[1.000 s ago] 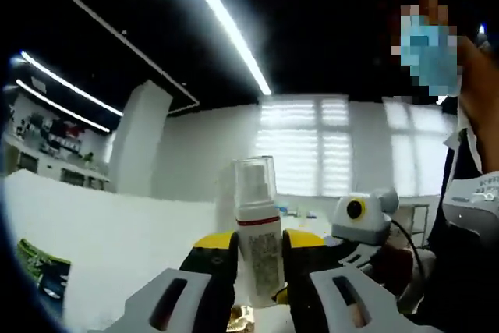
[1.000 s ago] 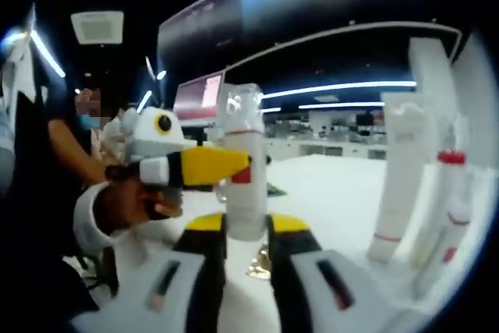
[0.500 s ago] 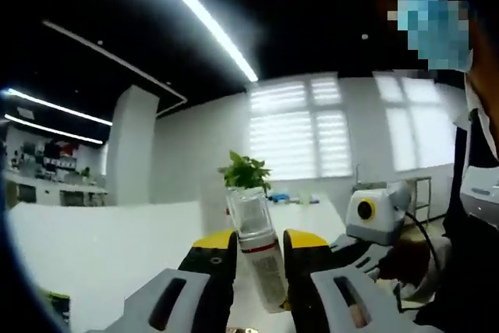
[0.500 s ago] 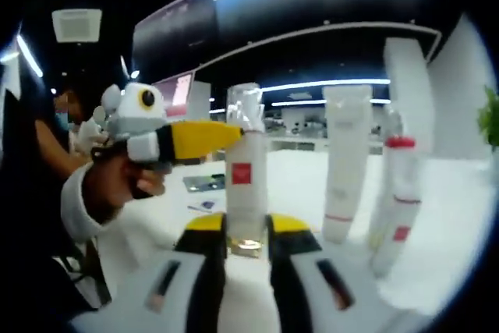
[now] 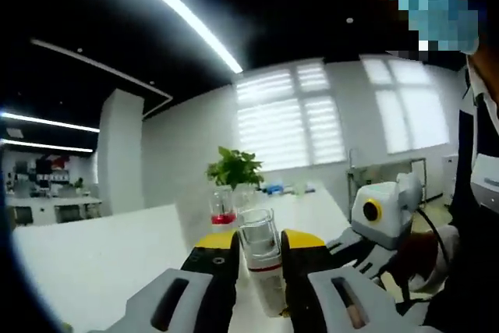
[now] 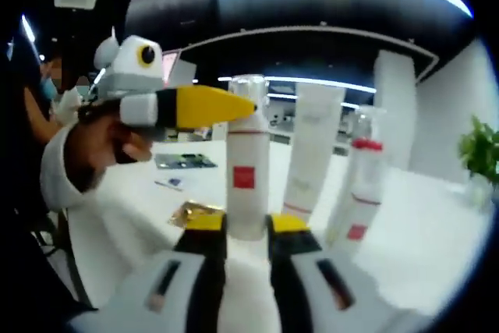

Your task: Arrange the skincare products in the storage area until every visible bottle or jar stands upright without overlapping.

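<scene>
Right gripper view: white bottle (image 6: 248, 173) upright, clamped between right gripper (image 6: 248, 224) and left gripper (image 6: 234, 105).

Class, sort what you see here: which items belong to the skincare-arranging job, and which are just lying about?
Job items: pump bottle held by both grippers; white tube; red-collared bottle.

Lying about: potted plant; gold wrapper; dark card.
</scene>
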